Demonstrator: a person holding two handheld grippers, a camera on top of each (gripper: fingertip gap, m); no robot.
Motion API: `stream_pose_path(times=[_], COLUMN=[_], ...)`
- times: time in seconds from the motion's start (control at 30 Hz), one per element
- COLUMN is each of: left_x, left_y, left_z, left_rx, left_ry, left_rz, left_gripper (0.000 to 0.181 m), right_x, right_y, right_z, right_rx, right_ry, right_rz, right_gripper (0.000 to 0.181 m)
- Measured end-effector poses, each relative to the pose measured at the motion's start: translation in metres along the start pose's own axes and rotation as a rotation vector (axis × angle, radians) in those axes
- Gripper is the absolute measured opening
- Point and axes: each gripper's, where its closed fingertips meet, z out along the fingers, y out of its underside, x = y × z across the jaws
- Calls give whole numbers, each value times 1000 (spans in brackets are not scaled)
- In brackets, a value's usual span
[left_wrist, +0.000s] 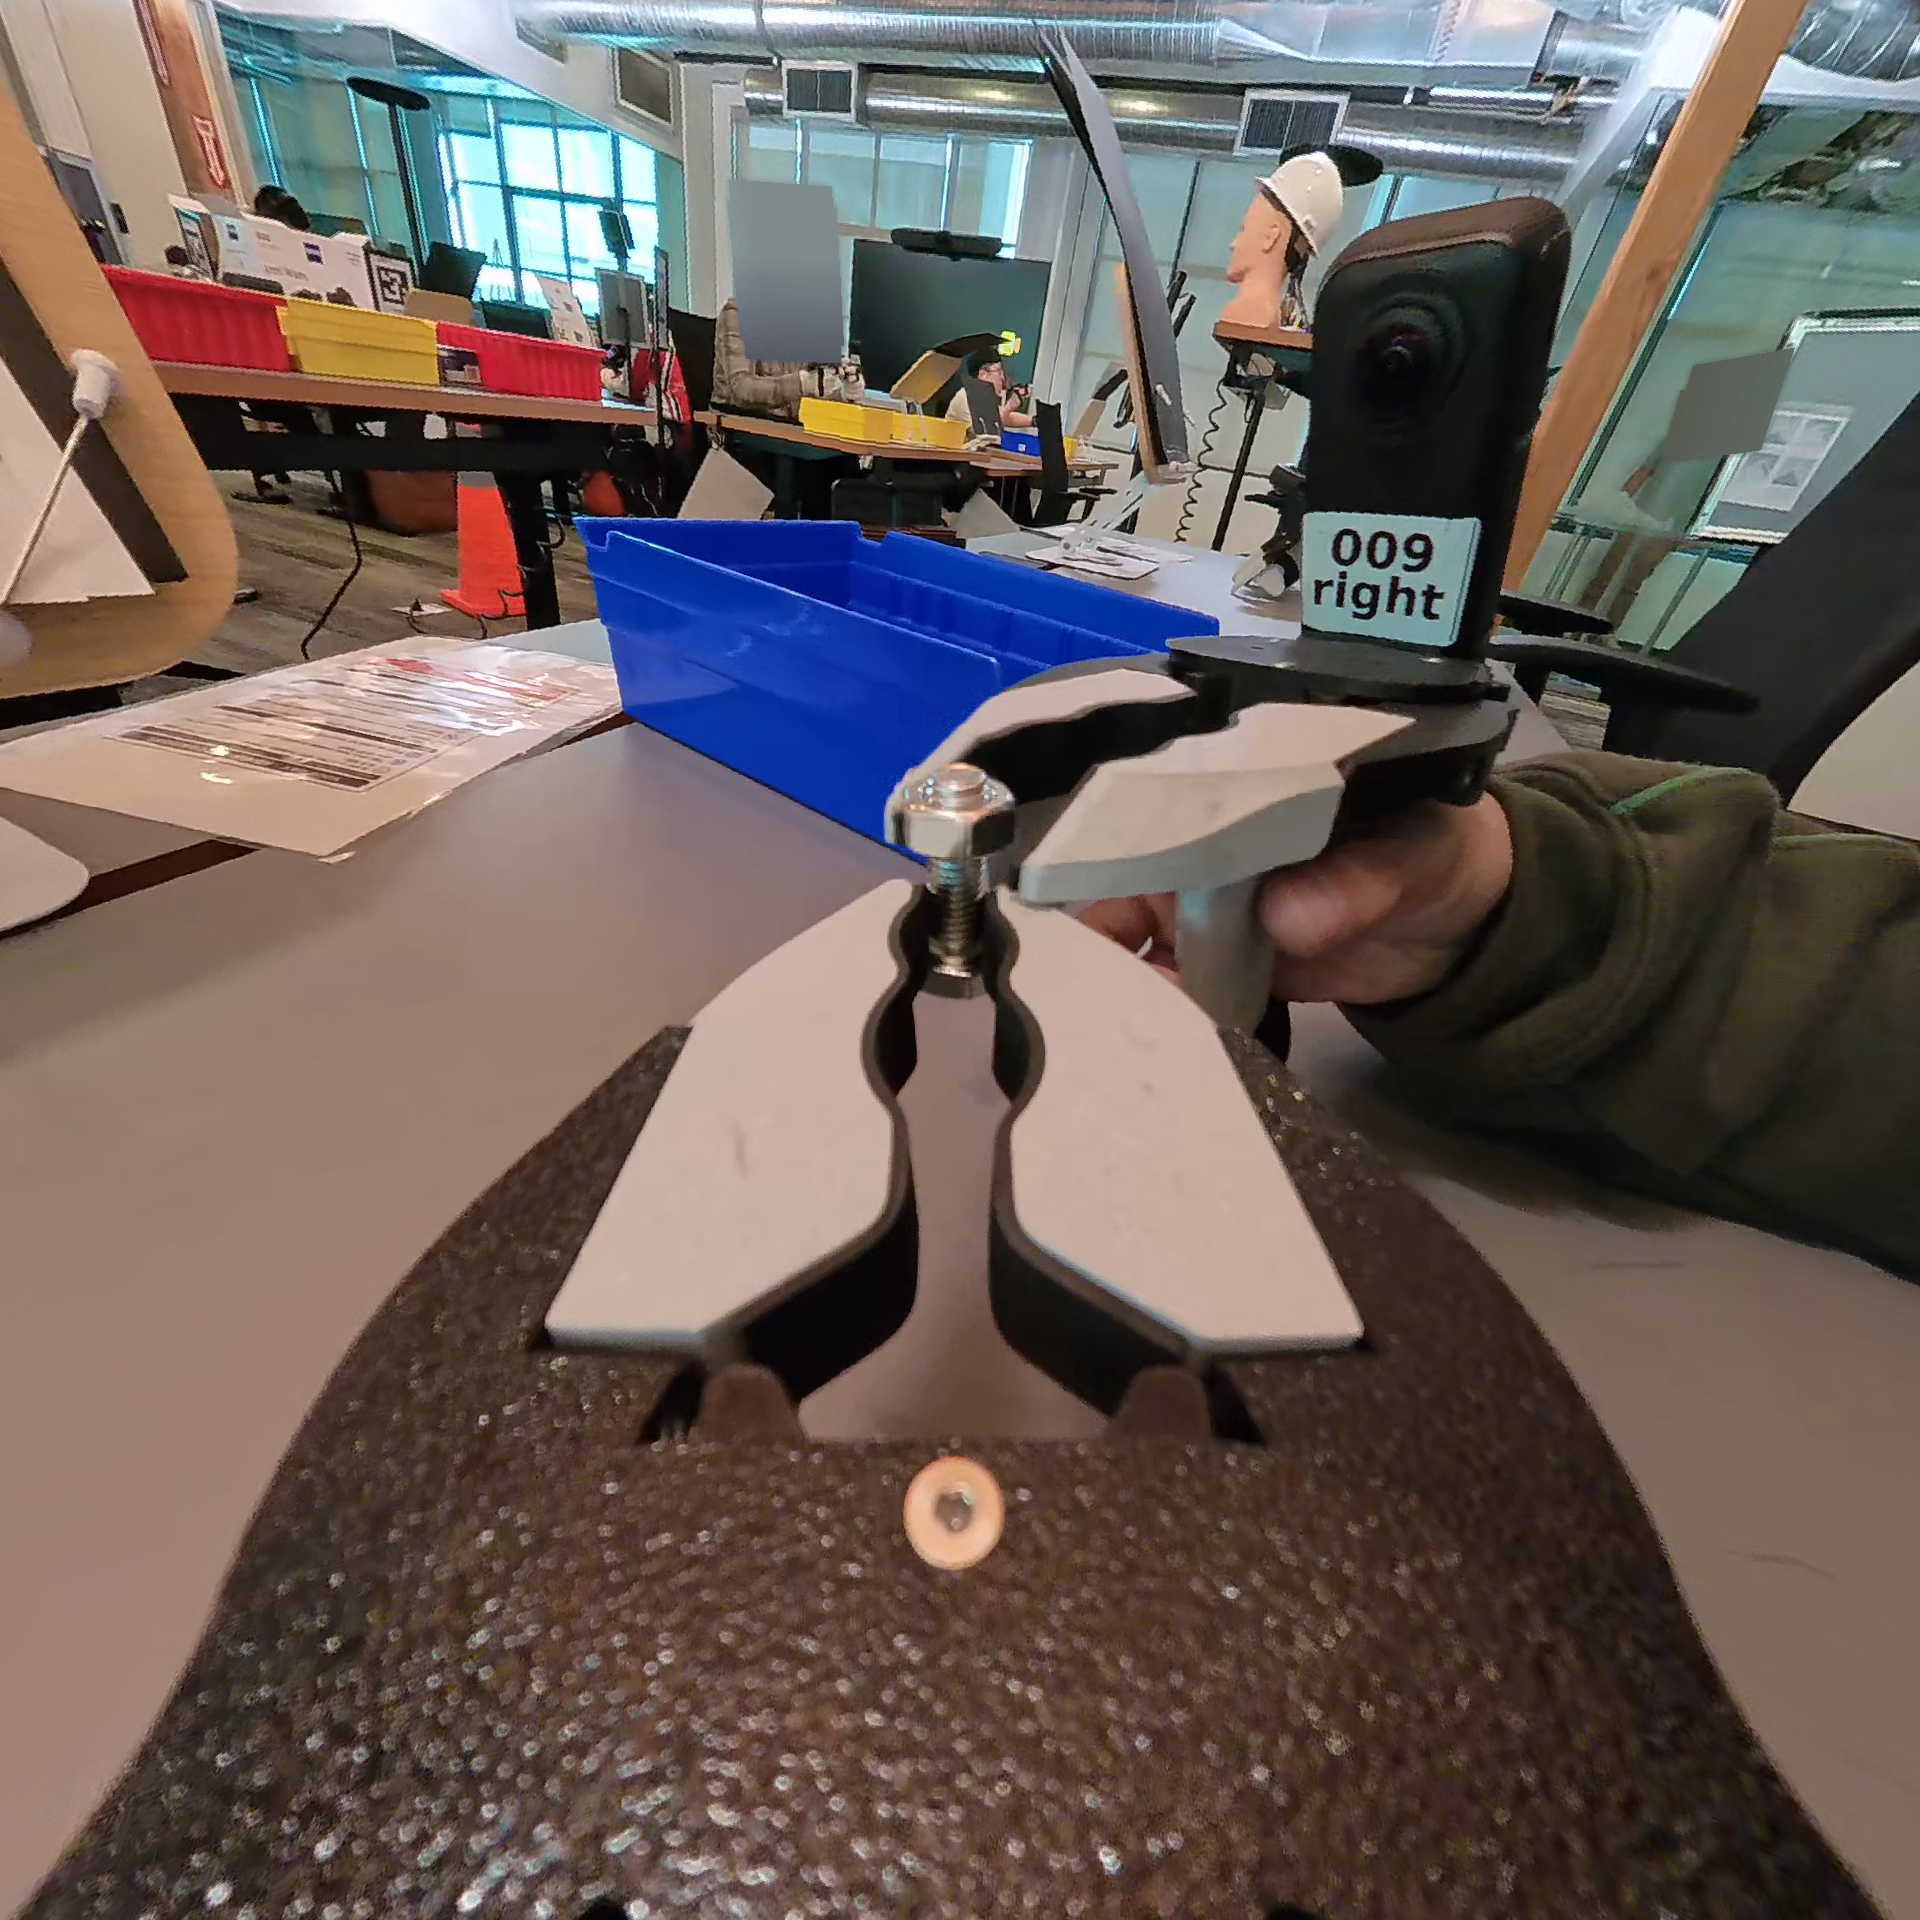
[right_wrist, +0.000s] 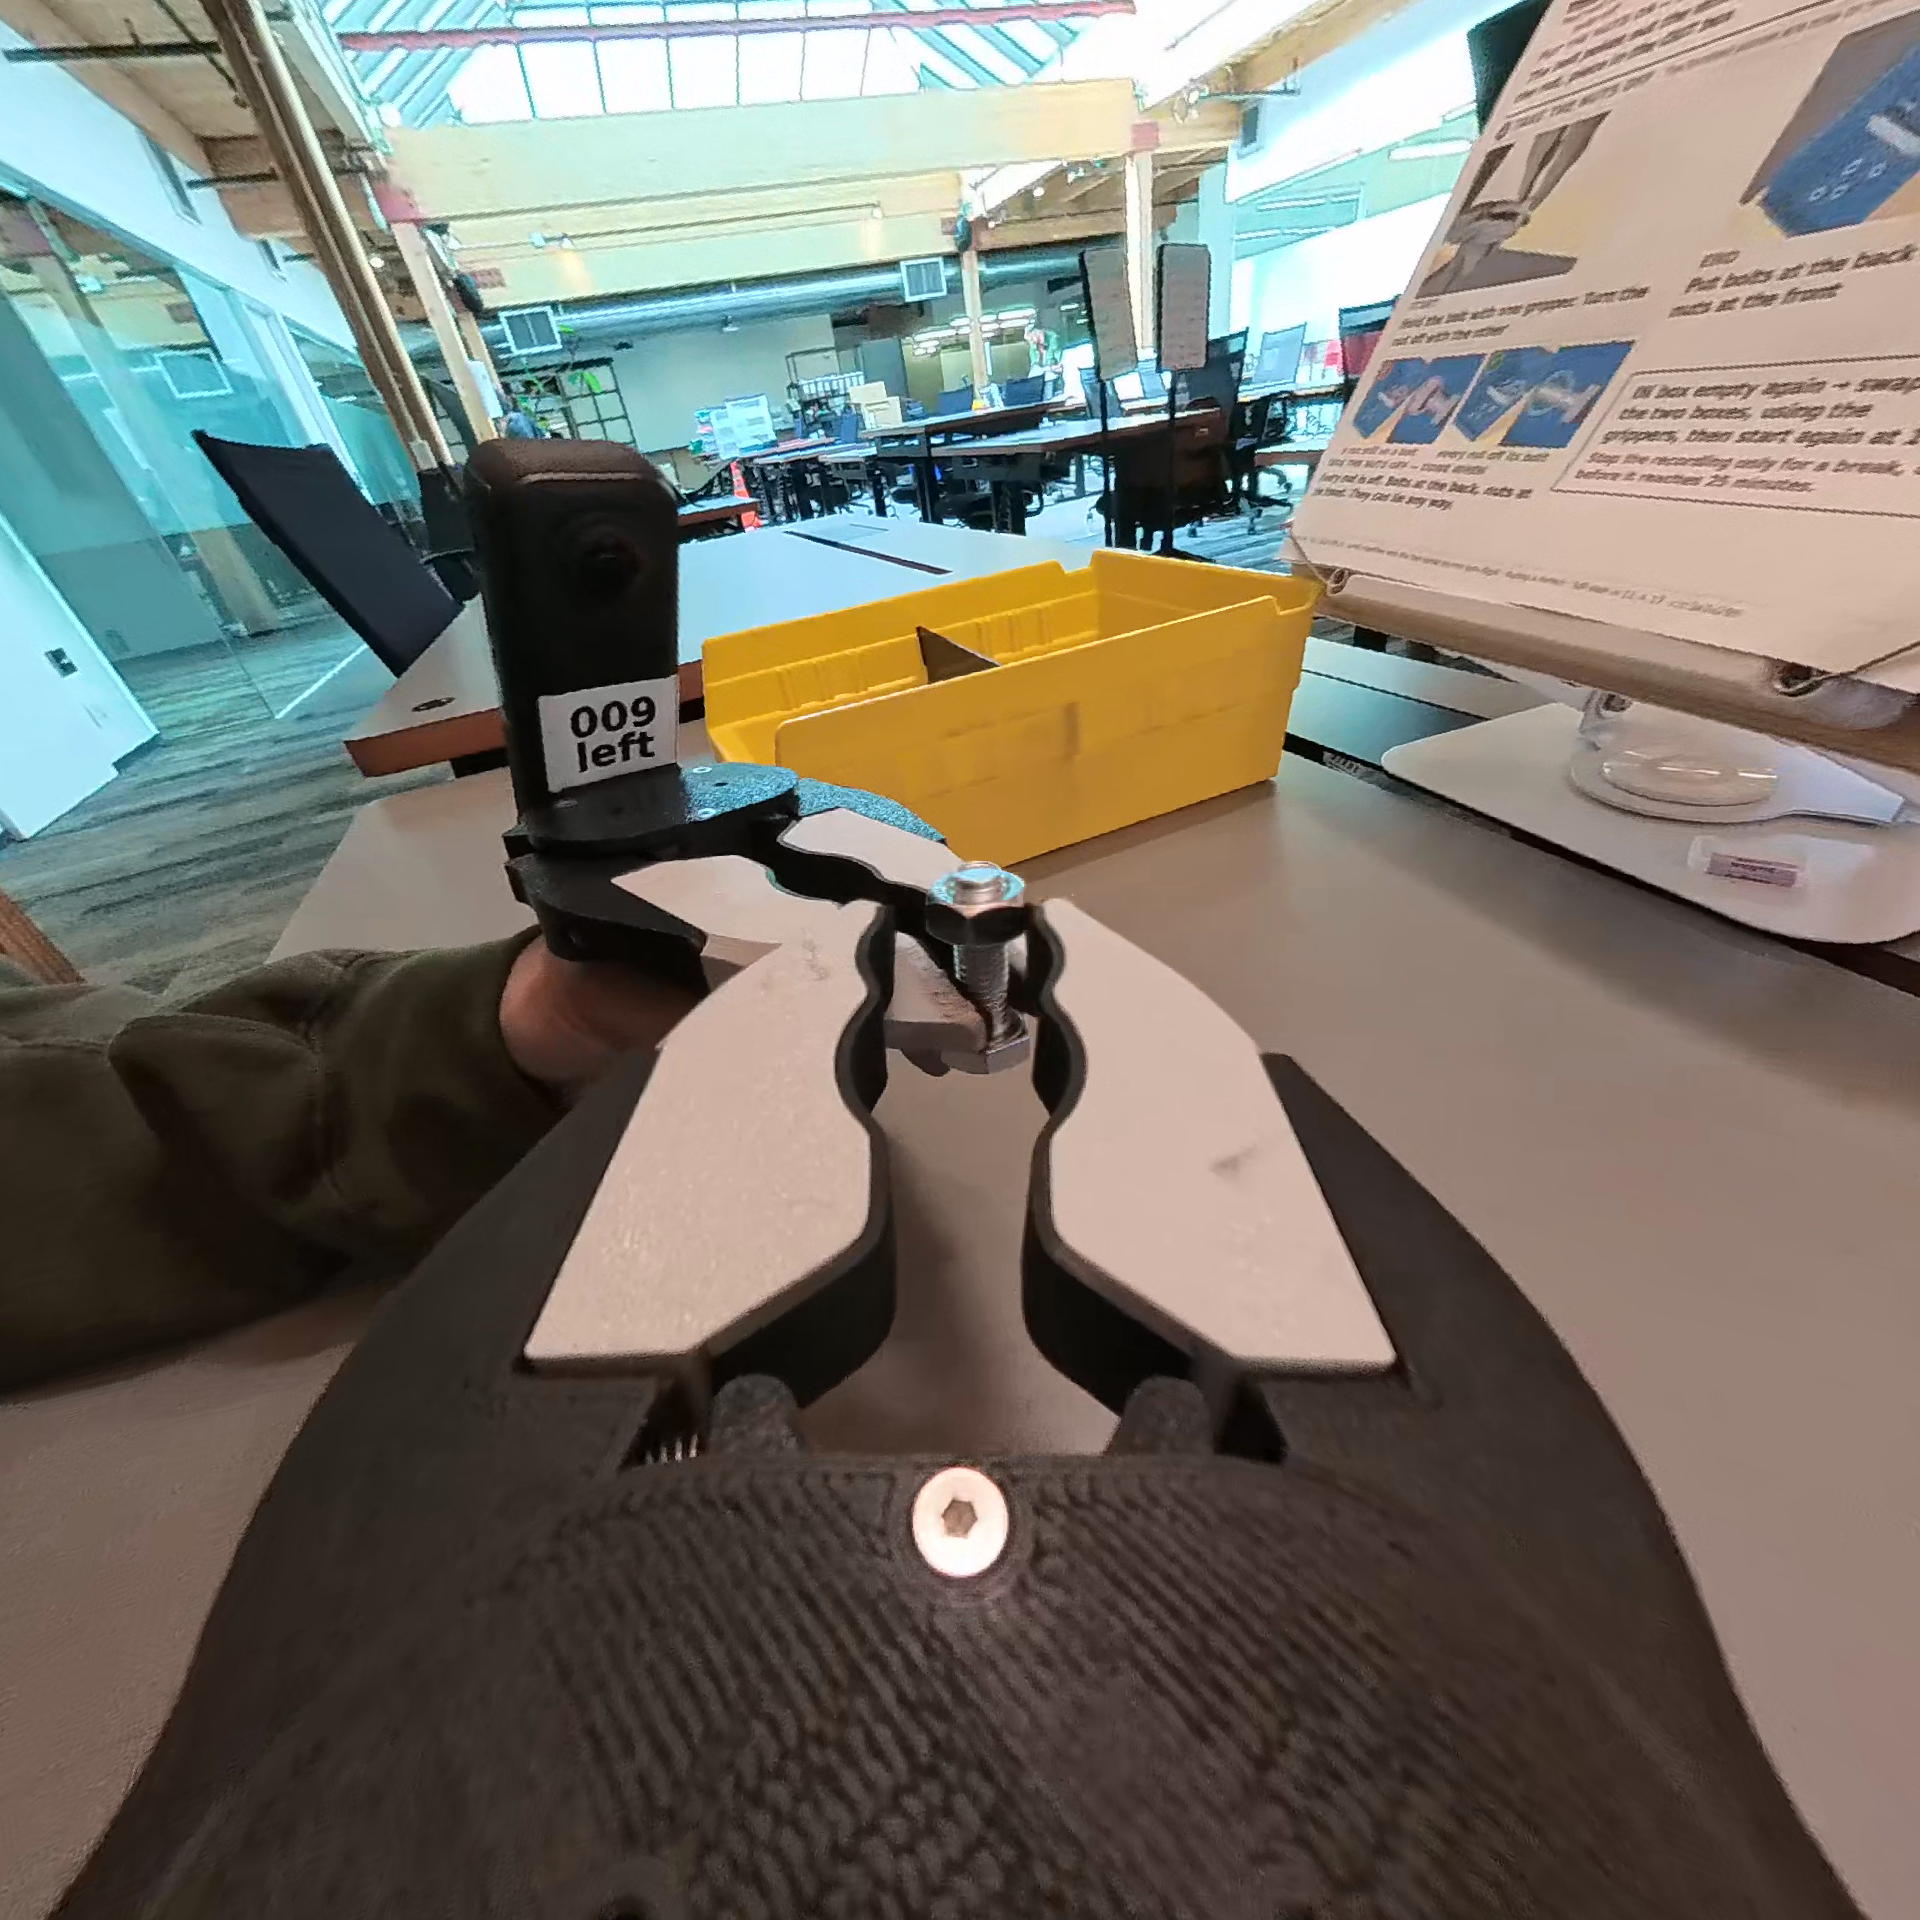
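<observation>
Two tongs meet on one upright bolt above the bench.

My left tongs (left_wrist: 951, 961) pinch the bolt (left_wrist: 954, 914) low on its threaded shank, near the head at the bottom, so its long axis stands upright. My right tongs (right_wrist: 977, 914) come in from the side, pressed on the nut (right_wrist: 975, 902) at the bolt's top end. Both sit equally close, tips crossing at the bolt. A blue bin (left_wrist: 831, 644) sits toward the bench's far edge behind the left tongs; a yellow bin (right_wrist: 997, 717) sits beyond the right tongs.
</observation>
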Motion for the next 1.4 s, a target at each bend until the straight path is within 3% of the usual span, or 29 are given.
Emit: stream_pose_path(times=[0.33, 0.43, 0.63, 0.7, 0.8, 0.9, 1.0, 1.1, 1.2, 1.3, 1.4], left_x=[1, 0, -7, -9, -10, -10, -9, -8, -8, -8, -8], left_y=[-3, -11, -18, -14, -9, -8, -7, -6, -6, -6, -5], left_z=[1, -1, -7, -5, -4, -4, -2, -2, -2, -2, -2], left_rx=[27, 82, 122, 103, 82, 74, 63, 57, 58, 60, 57], left_ry=[-18, -35, -77, -86, -90, -89, -80, -79, -81, -83, -89], left_rz=[45, 58, 48, 35, 29, 28, 30, 37, 38, 38, 44], left_gripper=[12, 29, 28, 26, 25, 23, 21, 20, 20, 20, 20], right_x=[5, 12, 43, 60, 101, 148, 184, 201, 202, 200, 190], right_y=[-1, -8, -42, -55, -78, -71, -30, 12, 11, -1, -23], right_z=[-1, -7, -41, -60, -118, -189, -234, -245, -238, -237, -229], right_rx=[-18, 39, 235, 281, 300, 81, -224, -505, -463, -376, -249], right_ry=[22, 25, 90, 193, 563, 984, 1191, 1233, 1225, 1254, 1248], right_rz=[31, 118, 242, 176, -83, -269, -293, -321, -318, -326, -372], right_gripper=[17, 17, 17, 17, 17, 17, 17, 17, 19, 56, 68])
